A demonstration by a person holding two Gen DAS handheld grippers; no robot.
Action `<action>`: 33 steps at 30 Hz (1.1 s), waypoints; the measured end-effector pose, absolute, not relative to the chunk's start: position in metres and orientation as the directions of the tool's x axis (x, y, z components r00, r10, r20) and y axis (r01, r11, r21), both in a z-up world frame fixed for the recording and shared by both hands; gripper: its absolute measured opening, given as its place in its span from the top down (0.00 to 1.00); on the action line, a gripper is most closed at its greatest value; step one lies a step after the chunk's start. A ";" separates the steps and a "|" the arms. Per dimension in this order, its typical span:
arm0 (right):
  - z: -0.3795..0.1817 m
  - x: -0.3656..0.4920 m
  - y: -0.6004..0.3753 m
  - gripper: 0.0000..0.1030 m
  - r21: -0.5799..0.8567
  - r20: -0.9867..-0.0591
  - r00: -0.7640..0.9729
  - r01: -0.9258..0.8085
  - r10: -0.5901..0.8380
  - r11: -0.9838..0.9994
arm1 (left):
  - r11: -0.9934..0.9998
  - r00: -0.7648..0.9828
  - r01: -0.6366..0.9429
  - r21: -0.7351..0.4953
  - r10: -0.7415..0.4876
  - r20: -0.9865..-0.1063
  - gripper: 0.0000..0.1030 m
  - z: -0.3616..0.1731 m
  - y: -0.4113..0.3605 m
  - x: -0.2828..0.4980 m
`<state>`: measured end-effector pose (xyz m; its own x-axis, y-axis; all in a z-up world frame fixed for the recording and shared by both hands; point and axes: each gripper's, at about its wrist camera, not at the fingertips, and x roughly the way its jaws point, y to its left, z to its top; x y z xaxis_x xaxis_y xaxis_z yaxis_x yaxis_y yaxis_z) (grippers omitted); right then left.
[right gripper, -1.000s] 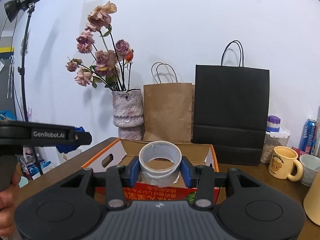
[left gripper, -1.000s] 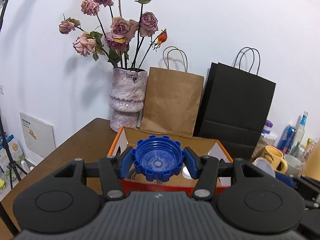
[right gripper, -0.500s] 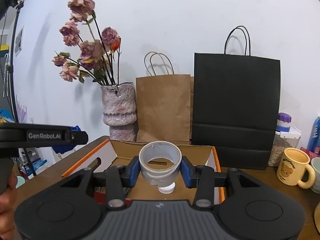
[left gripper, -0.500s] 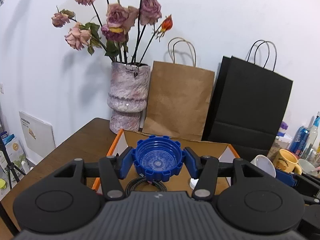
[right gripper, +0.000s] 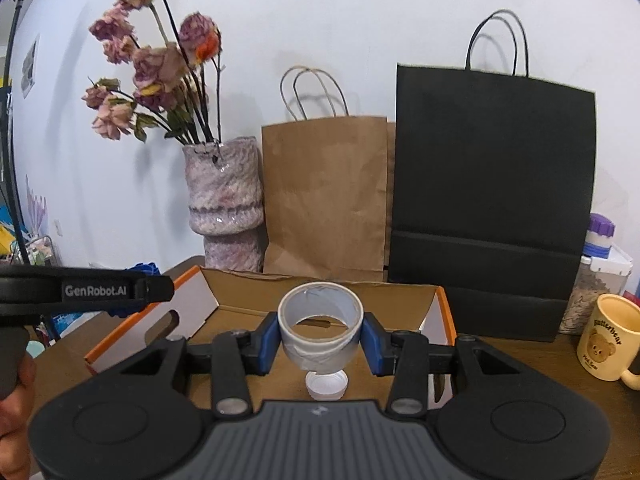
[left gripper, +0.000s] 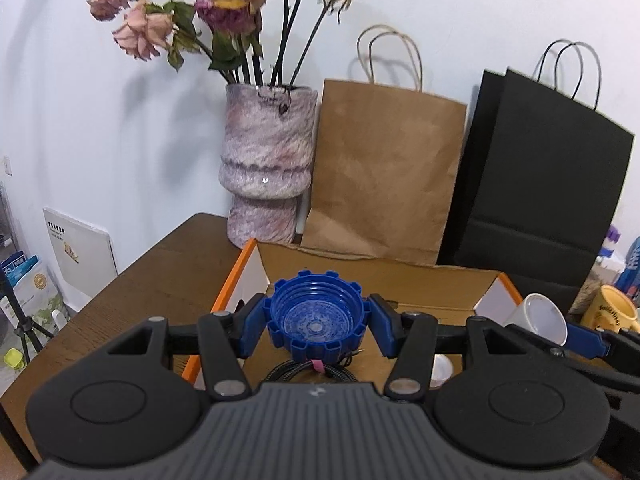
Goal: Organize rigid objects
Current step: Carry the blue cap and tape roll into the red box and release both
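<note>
My left gripper [left gripper: 316, 326] is shut on a big blue ridged cap [left gripper: 316, 320] and holds it over the open cardboard box [left gripper: 380, 276]. A coiled black cable [left gripper: 312, 372] lies in the box below it. My right gripper [right gripper: 320, 338] is shut on a roll of grey tape [right gripper: 320, 330] and holds it over the same box [right gripper: 240, 300]. A small white cap [right gripper: 326, 386] lies on the box floor under the tape. The tape roll and right gripper also show at the right of the left wrist view [left gripper: 540, 320].
A pink vase of dried roses [left gripper: 266, 168], a brown paper bag [left gripper: 384, 176] and a black paper bag [left gripper: 540, 184] stand behind the box against the wall. A yellow bear mug [right gripper: 608, 338] and a jar [right gripper: 592, 280] stand at the right. The brown table [left gripper: 152, 288] extends left.
Both grippers have moved forward over the box, each still holding its object. The box floor, cable and white cap have come into view beneath them.
</note>
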<state>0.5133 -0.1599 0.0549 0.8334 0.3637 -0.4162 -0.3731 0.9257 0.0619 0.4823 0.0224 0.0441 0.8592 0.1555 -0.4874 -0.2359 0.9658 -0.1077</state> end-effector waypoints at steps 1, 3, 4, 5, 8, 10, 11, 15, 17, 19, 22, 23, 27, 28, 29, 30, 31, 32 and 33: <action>0.053 0.518 -0.159 0.59 0.063 -0.426 0.828 -0.374 0.364 0.925 | 0.965 0.854 -0.241 -0.104 0.160 -0.495 0.46 0.042 0.024 0.486; 0.049 0.529 -0.157 0.59 0.069 -0.446 0.818 -0.373 0.363 0.925 | 0.963 0.845 -0.249 -0.100 0.165 -0.508 0.46 0.037 0.026 0.491; 0.046 0.534 -0.157 0.59 0.072 -0.456 0.813 -0.371 0.362 0.926 | 0.962 0.841 -0.254 -0.098 0.170 -0.513 0.46 0.035 0.027 0.493; 0.044 0.538 -0.157 0.59 0.076 -0.464 0.809 -0.370 0.361 0.926 | 0.961 0.836 -0.261 -0.093 0.176 -0.519 0.46 0.033 0.029 0.496; 0.034 0.547 -0.157 0.59 0.086 -0.485 0.797 -0.366 0.360 0.927 | 0.957 0.820 -0.277 -0.084 0.190 -0.541 0.46 0.025 0.032 0.502; 0.027 0.550 -0.157 0.59 0.093 -0.501 0.788 -0.363 0.358 0.927 | 0.957 0.809 -0.278 -0.078 0.190 -0.557 0.46 0.019 0.032 0.506; 0.025 0.551 -0.156 0.59 0.092 -0.507 0.784 -0.363 0.358 0.927 | 0.957 0.804 -0.280 -0.073 0.192 -0.563 0.46 0.017 0.032 0.508; 0.017 0.553 -0.152 0.59 0.076 -0.525 0.777 -0.364 0.347 0.928 | 0.958 0.795 -0.282 -0.054 0.202 -0.572 0.46 0.011 0.030 0.512; 0.015 0.554 -0.152 0.59 0.072 -0.535 0.772 -0.362 0.343 0.929 | 0.957 0.793 -0.285 -0.046 0.208 -0.572 0.46 0.010 0.030 0.512; 0.013 0.556 -0.152 0.59 0.071 -0.540 0.771 -0.359 0.338 0.931 | 0.957 0.793 -0.287 -0.035 0.217 -0.570 0.46 0.009 0.029 0.512; 0.010 0.556 -0.153 0.59 0.068 -0.545 0.768 -0.359 0.336 0.931 | 0.961 0.793 -0.275 -0.025 0.213 -0.571 0.46 0.008 0.027 0.513; 0.010 0.555 -0.153 0.59 0.068 -0.545 0.768 -0.360 0.337 0.930 | 0.964 0.792 -0.266 -0.020 0.206 -0.575 0.46 0.008 0.026 0.513; 0.011 0.555 -0.153 0.26 0.064 -0.543 0.768 -0.364 0.339 0.929 | 0.961 0.780 -0.275 -0.016 0.213 -0.588 0.30 0.008 0.026 0.514; 0.012 0.554 -0.154 0.06 0.059 -0.532 0.779 -0.357 0.332 0.932 | 0.960 0.781 -0.279 -0.014 0.218 -0.585 0.23 0.009 0.027 0.513; 0.013 0.553 -0.155 0.02 0.052 -0.523 0.789 -0.348 0.322 0.936 | 0.959 0.784 -0.284 -0.013 0.225 -0.578 0.12 0.009 0.027 0.513; 0.014 0.553 -0.156 0.01 0.047 -0.516 0.797 -0.338 0.312 0.940 | 0.957 0.786 -0.290 -0.009 0.233 -0.573 0.04 0.009 0.027 0.513; 0.015 0.554 -0.157 0.01 0.049 -0.516 0.799 -0.332 0.309 0.942 | 0.956 0.788 -0.295 -0.007 0.238 -0.568 0.01 0.010 0.027 0.512; 0.016 0.554 -0.159 0.00 0.058 -0.517 0.798 -0.329 0.310 0.943 | 0.955 0.791 -0.296 -0.012 0.238 -0.564 0.00 0.010 0.027 0.512; 0.016 0.555 -0.161 0.00 0.067 -0.517 0.797 -0.327 0.313 0.943 | 0.955 0.791 -0.296 -0.017 0.235 -0.565 0.00 0.010 0.027 0.512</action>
